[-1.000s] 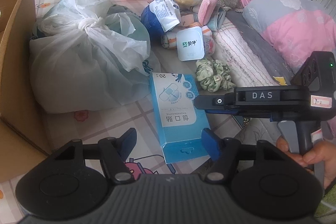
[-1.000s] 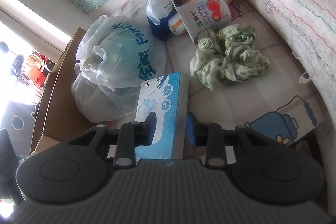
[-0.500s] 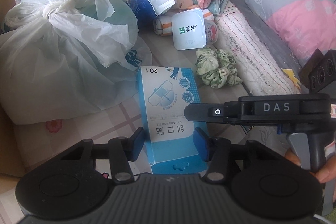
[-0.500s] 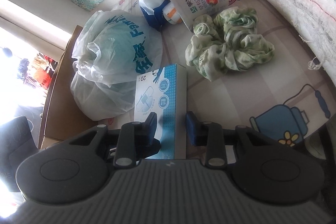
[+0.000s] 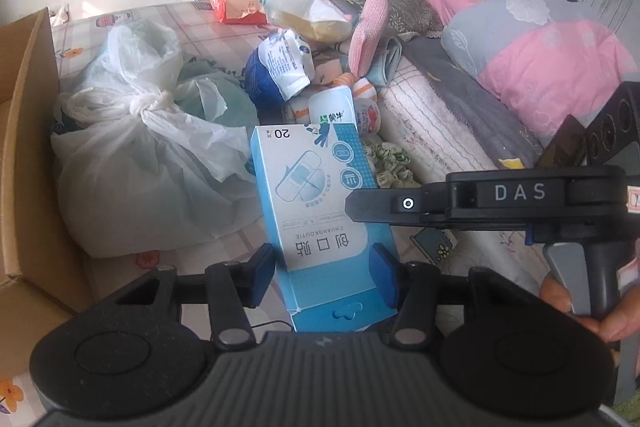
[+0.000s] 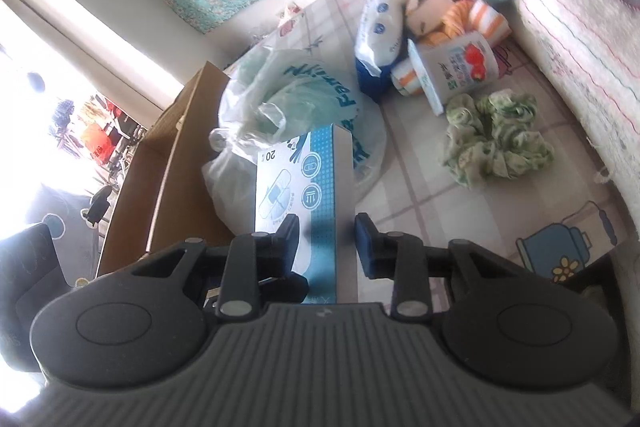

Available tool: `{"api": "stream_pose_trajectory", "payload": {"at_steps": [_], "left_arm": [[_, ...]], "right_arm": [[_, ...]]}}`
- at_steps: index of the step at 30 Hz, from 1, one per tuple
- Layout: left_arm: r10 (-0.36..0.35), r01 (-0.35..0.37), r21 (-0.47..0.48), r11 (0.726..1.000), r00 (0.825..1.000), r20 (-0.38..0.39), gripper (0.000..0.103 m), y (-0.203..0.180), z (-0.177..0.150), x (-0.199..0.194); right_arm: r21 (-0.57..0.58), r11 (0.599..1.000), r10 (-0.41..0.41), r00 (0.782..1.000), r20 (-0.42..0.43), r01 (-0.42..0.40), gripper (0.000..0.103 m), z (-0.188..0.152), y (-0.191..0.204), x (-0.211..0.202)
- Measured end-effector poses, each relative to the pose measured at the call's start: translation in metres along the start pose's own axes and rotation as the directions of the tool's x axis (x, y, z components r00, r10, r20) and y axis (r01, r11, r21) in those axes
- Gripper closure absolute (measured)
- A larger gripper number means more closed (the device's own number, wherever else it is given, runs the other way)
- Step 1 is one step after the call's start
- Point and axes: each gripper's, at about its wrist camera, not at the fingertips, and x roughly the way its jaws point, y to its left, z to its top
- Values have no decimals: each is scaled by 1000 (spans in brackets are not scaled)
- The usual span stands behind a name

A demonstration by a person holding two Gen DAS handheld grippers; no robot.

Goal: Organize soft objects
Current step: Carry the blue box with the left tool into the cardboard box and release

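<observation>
My left jaws (image 5: 324, 269) squeeze the sides of the blue box (image 5: 320, 203) at its near end. My right jaws (image 6: 326, 245) pinch its flat faces. Its long side points away from me, off the bed. The brown box (image 5: 24, 155) sits left of it.

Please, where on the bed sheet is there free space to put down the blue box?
Bare sheet lies between the tied white plastic bag and the green scrunchie, reaching toward the teapot print. A narrower strip lies between that bag and the cardboard box. Around the yogurt cup and striped cloths it is crowded.
</observation>
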Motion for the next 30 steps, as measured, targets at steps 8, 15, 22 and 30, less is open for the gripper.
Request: {"api": "stream_pose_trajectory", "payload": {"at_steps": [8,15,22,30], "left_arm": [[115,-105,-62,993,975,191,49,33,24,-85],[258,-218,-182,959,936,240,49,95,61,-135],[238,-197,-272,942,963,127,42,186,107,-126],[207,-201,-362,910,978,-24,44,267,122,-77]], "right_arm": [[-173,976,140,990,16,-135,73,40,96,9],[-242,935,238,964,-116,-260,72,90,200,60],[-224,939,195,941,-275,-260,64,123,264,150],[-191,965,103,927,-359,-182,65,142,278,250]]}}
